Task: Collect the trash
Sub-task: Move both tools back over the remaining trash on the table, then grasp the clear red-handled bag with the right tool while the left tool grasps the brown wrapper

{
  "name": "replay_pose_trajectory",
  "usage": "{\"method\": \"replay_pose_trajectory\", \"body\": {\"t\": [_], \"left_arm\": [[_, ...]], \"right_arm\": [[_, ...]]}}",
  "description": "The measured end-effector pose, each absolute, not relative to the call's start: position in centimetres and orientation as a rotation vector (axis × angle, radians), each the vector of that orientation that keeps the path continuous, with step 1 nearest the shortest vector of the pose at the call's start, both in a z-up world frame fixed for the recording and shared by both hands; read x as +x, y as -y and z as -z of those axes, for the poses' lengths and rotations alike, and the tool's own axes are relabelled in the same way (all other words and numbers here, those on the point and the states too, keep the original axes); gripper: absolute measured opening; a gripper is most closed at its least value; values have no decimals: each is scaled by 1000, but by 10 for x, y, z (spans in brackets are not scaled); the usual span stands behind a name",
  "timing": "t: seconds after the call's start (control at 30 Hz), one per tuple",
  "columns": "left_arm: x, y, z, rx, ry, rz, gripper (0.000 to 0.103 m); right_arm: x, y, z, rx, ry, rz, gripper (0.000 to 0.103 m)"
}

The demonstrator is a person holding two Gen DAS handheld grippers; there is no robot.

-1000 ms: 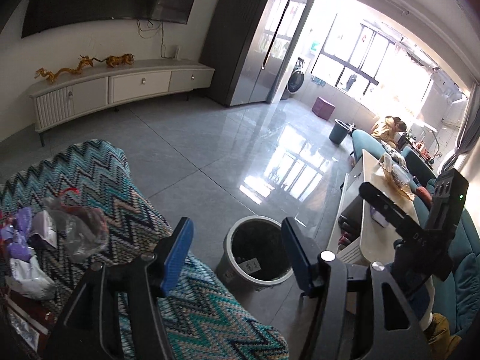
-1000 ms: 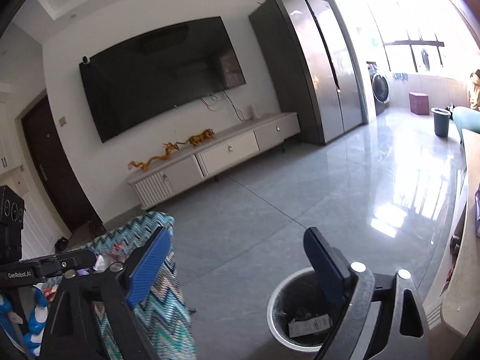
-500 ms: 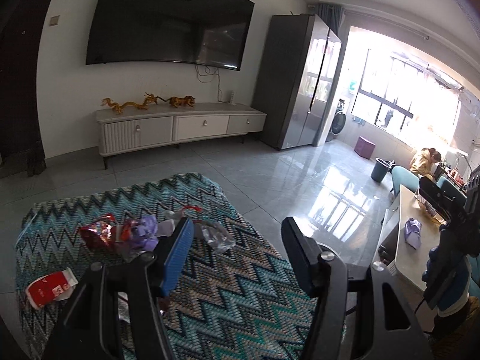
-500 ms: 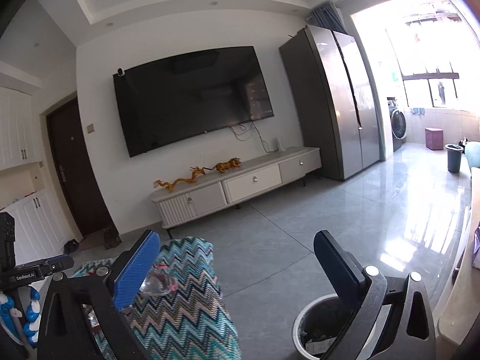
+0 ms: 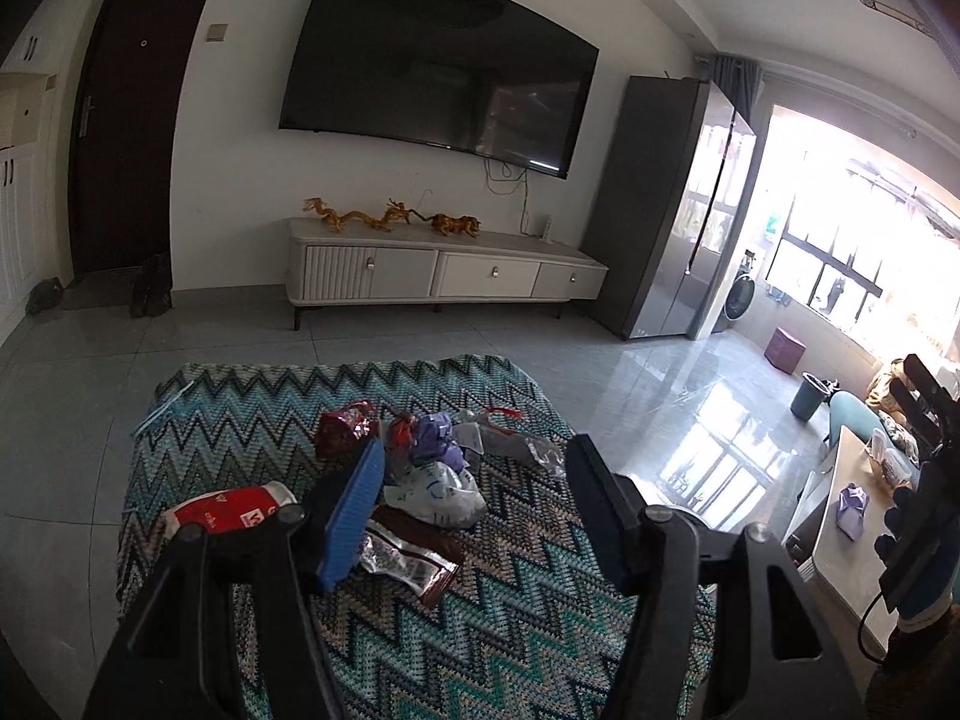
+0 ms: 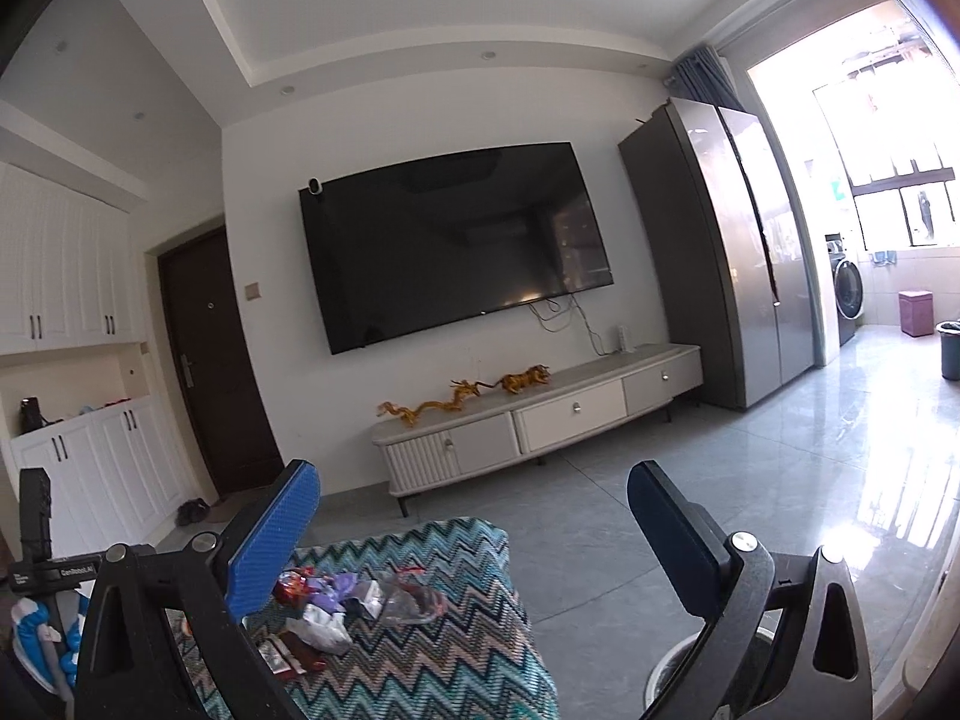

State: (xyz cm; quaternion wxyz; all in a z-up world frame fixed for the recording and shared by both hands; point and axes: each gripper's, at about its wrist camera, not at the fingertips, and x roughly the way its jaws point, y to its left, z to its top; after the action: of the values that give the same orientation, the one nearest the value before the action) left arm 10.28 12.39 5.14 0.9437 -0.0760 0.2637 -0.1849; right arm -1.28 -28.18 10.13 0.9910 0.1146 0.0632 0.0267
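The wall-mounted television (image 5: 441, 75) fills the far wall, with the tall grey refrigerator (image 5: 678, 204) at its right and the long white cabinet (image 5: 444, 273) beneath it, two golden dragon figures (image 5: 390, 219) lying along its top. Nearer me stands the table (image 5: 252, 420) under a zigzag cloth of teal, black and cream.

The trash is heaped on that cloth, toward the side nearer my left claw (image 5: 474, 510). A white crumpled bag (image 5: 435, 489) lies in the middle of the heap, a clear plastic wrapper (image 5: 516, 444) to its right, a purple wrapper (image 5: 435, 435) and a dark red foil packet (image 5: 345, 423) behind it. A red and white carton (image 5: 231, 510) lies on its side, apart to the left, and a torn brown packet (image 5: 414, 558) lies nearest me; what is printed on it I cannot read through the blur.

My left claw hangs over the near half of the table, tilted down at the heap, its jaws opening with nothing between them; the blue pad (image 5: 354, 516) stands in front of the heap, and whether it touches anything I cannot tell. My right claw (image 6: 474, 546) is held almost level and spread wide, empty, and in its view the heap (image 6: 354, 600) sits low between the jaws. At the bottom right of that view a pale curved rim (image 6: 672, 669) of what may be a waste bin shows on the floor.
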Motion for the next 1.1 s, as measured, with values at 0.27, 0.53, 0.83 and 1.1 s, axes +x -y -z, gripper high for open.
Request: {"method": "replay_pose_trajectory", "body": {"t": [0.27,0.53,0.83,1.1], "left_arm": [[102,-142,-28,-199,-578,351,74],[130,-138,43,-270,-750,363,74],[159,-129,118,-365,-931,353,74],[189,-119,141,-418,-988,363,73]], "right_arm": [[-12,262,-97,216,-157,-103,103],[19,247,-71,197,-268,-127,103],[83,218,-25,167,-431,-194,103],[153,176,22,111,-581,-273,103]]}}
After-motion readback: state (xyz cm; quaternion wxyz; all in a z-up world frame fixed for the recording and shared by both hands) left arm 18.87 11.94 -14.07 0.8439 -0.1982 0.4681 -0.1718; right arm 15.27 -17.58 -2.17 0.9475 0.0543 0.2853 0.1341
